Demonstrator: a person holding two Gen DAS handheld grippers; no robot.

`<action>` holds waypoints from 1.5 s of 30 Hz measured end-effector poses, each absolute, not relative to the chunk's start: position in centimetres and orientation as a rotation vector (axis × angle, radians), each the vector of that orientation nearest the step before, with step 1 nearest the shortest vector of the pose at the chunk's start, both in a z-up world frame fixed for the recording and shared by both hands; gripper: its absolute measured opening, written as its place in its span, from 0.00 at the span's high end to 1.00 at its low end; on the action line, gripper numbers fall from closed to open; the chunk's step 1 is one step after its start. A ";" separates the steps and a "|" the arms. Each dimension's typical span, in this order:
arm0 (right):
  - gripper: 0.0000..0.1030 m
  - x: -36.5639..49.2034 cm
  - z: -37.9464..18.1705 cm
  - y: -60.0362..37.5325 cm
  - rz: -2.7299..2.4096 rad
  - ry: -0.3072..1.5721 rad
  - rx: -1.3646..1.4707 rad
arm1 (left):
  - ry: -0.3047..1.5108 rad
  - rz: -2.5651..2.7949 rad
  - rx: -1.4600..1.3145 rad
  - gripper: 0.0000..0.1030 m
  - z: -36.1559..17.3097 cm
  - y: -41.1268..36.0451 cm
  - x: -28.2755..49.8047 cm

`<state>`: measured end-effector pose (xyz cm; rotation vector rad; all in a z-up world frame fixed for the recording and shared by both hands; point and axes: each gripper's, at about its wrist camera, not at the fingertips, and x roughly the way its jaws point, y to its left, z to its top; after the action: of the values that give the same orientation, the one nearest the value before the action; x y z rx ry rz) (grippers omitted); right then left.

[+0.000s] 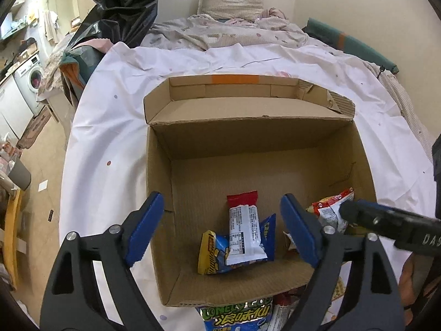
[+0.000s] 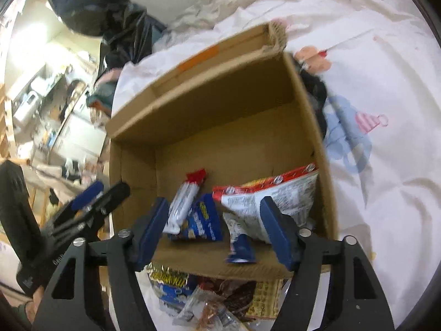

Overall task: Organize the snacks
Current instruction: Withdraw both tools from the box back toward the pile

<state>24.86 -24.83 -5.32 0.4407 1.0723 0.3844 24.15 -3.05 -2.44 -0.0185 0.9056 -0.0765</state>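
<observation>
An open cardboard box (image 1: 248, 140) (image 2: 220, 104) stands on a white sheet. Inside lie a white bar with a red end (image 1: 244, 229) (image 2: 184, 207), a blue and yellow packet (image 1: 217, 253) (image 2: 204, 220), a red and white bag (image 1: 330, 207) (image 2: 275, 195) at the right wall, and a small blue packet (image 2: 239, 245) by the near wall. My left gripper (image 1: 220, 229) is open and empty above the box's near part. My right gripper (image 2: 215, 229) is open and empty above the near wall. The right gripper shows at the left view's right edge (image 1: 386, 220).
A pile of loose snack packets (image 2: 204, 295) (image 1: 242, 314) lies on the sheet in front of the box. The sheet (image 1: 115, 127) covers a bed with bedding and a pillow (image 1: 234, 2) behind. A black plastic bag (image 1: 121, 8) stands at the back left. Floor and a washing machine (image 1: 30, 82) lie left.
</observation>
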 end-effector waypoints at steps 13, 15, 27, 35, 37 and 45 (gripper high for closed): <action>0.27 24.6 -4.1 -25.1 0.372 1.024 0.436 | 0.838 -0.043 -0.081 0.18 -1.0 -1.6 22.9; 0.18 24.4 -3.5 -25.2 0.362 0.995 0.429 | 0.827 -0.034 -0.091 0.18 -0.6 -1.4 22.6; 0.07 21.6 -0.4 -26.2 0.305 0.843 0.388 | 0.787 -0.089 -0.099 0.18 0.9 -1.0 20.5; 0.07 19.6 -0.3 -26.6 0.309 0.862 0.389 | 0.756 -0.073 -0.158 0.01 2.0 0.6 17.7; 0.07 19.0 -0.4 -26.8 0.309 0.870 0.397 | 0.775 -0.076 -0.145 0.01 1.7 0.7 17.1; 0.07 16.4 -0.8 -27.4 0.308 0.909 0.388 | 0.857 -0.031 -0.160 0.01 0.1 1.8 14.9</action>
<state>16.37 -27.37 -0.78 0.3878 0.9085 0.3083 14.91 1.83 0.14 -0.1602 0.8570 -0.0313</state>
